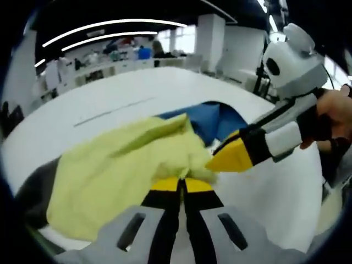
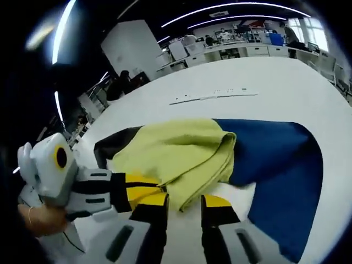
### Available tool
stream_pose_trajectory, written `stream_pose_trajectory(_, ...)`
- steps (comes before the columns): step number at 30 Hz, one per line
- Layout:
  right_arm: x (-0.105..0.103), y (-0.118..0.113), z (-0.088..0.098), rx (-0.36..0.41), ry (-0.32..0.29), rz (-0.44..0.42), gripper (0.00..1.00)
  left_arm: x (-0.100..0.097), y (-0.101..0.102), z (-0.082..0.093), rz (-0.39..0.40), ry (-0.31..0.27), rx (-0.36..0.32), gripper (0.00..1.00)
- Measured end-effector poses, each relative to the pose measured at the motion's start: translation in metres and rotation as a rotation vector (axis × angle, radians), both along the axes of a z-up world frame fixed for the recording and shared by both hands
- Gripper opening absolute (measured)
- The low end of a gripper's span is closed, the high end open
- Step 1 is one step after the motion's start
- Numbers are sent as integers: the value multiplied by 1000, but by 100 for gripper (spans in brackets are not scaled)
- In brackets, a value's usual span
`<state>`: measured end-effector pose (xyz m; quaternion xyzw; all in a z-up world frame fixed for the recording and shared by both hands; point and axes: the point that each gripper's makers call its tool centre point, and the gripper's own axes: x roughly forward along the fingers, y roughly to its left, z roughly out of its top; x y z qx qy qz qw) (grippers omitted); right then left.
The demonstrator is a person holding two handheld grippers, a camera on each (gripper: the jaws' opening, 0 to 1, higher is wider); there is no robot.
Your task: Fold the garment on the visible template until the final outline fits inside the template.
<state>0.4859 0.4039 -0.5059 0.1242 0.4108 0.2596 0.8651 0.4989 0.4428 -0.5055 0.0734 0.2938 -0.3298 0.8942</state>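
I work at a wide white table (image 2: 286,82). Beyond its far edge stand white desks (image 1: 104,69), a white pillar (image 1: 212,41), bright windows (image 2: 313,27) and curved ceiling lights (image 1: 110,26).

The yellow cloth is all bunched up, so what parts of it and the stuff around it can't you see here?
- Left gripper view: the soft yellow folded garment covers most of the blue template mat; its outline is hidden.
- Left gripper view: the left gripper has its fingers close together at the cloth; a grip cannot be confirmed.
- Right gripper view: the garment's underside and inner folds are hidden by its top layer.
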Motion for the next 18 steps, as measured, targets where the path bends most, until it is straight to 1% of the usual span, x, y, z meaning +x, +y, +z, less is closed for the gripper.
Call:
stream_pose_trajectory(3, -6, 8, -8, 16, 17, 3, 19, -1, 0, 0, 1, 2, -2, 0)
stream_pose_trajectory(5, -6, 8, -13, 19, 33, -8, 18, -1, 0, 0, 5, 5, -7, 0)
stream_pose_trajectory(6, -5, 7, -14, 20, 28, -21, 16, -1, 1, 1, 10, 10, -13, 0)
stream_pose_trajectory(8, -2, 2, -15, 0, 9, -38, 4, -1, 3, 3, 14, 10, -19, 0)
stream_pose_trajectory(9, -1, -1, -15, -9, 2, -44, 0, -1, 4, 5, 16, 8, -21, 0)
stream_pose_trajectory(14, -2, -3, -10, 8, -2, -38, 0, -1, 15, 15, 27, -3, -27, 0)
stream_pose_trajectory(18, -1, -5, 3, 33, -13, -56, 0, -1, 28, 23, 41, -15, -24, 0)
